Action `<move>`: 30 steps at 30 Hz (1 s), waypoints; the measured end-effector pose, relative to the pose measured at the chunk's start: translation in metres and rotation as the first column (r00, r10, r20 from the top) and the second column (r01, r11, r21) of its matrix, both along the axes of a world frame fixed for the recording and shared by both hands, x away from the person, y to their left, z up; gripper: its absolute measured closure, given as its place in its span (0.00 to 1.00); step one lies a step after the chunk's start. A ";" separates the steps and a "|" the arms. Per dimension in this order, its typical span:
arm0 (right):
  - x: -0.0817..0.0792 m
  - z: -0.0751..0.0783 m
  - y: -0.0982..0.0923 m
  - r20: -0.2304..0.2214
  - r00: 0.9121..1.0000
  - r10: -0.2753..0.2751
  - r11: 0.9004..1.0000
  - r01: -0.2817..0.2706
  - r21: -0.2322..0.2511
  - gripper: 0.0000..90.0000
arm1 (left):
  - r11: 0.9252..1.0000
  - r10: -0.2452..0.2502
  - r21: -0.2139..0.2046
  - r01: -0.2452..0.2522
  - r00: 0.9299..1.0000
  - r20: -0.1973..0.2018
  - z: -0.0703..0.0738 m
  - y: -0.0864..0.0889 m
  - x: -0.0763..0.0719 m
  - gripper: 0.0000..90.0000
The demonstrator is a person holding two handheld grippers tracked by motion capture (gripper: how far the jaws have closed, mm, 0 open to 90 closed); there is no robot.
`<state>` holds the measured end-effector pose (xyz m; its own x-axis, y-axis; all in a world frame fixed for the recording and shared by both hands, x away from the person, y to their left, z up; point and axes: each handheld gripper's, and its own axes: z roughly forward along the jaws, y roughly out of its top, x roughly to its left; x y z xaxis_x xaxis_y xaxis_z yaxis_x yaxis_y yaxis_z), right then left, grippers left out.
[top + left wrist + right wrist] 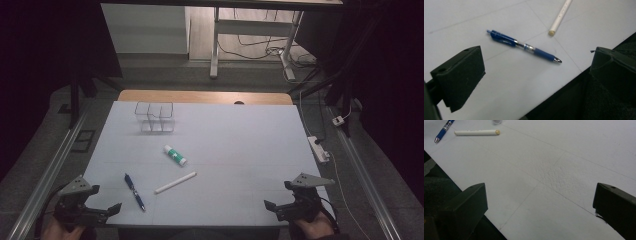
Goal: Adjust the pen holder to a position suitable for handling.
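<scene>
On the white mat lie a blue pen, a white stick-shaped marker and a white glue stick with a green band. A clear divided holder stands at the back left. My left gripper hovers open at the front left corner, just left of the pen. In the left gripper view the pen and the marker lie ahead of the wide-apart jaws. My right gripper is open at the front right, over bare mat; marker and pen lie far off.
The mat's front edge runs just under both grippers. A wooden table edge shows behind the mat. A white power strip and cables lie on the floor to the right, and a desk frame stands beyond.
</scene>
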<state>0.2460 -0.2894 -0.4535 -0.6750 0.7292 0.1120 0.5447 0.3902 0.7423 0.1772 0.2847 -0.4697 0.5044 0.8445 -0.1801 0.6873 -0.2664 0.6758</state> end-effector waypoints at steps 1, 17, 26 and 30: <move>0.000 0.000 -0.001 -0.001 1.000 0.000 1.000 0.000 0.001 0.00 | 1.000 -0.004 -0.004 0.004 1.000 0.002 0.000 0.000 0.001 0.00; 0.002 -0.001 0.000 -0.020 1.000 0.004 1.000 -0.004 -0.002 0.00 | 0.992 -0.113 -0.048 0.113 0.994 0.004 -0.004 -0.007 0.030 0.00; 0.003 -0.001 0.000 -0.026 1.000 0.007 1.000 -0.007 -0.002 0.00 | 0.987 -0.155 -0.036 0.156 0.988 0.028 -0.005 -0.011 0.048 0.00; 0.003 -0.001 0.000 -0.032 0.999 0.011 1.000 -0.011 0.000 0.00 | 0.984 -0.176 -0.015 0.176 0.984 0.035 -0.008 -0.015 0.059 0.01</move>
<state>0.2491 -0.2894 -0.4549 -0.6794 0.7216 0.1330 0.5635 0.3970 0.7245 0.2357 0.2701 -0.4777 0.6511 0.7387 -0.1743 0.6072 -0.3692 0.7035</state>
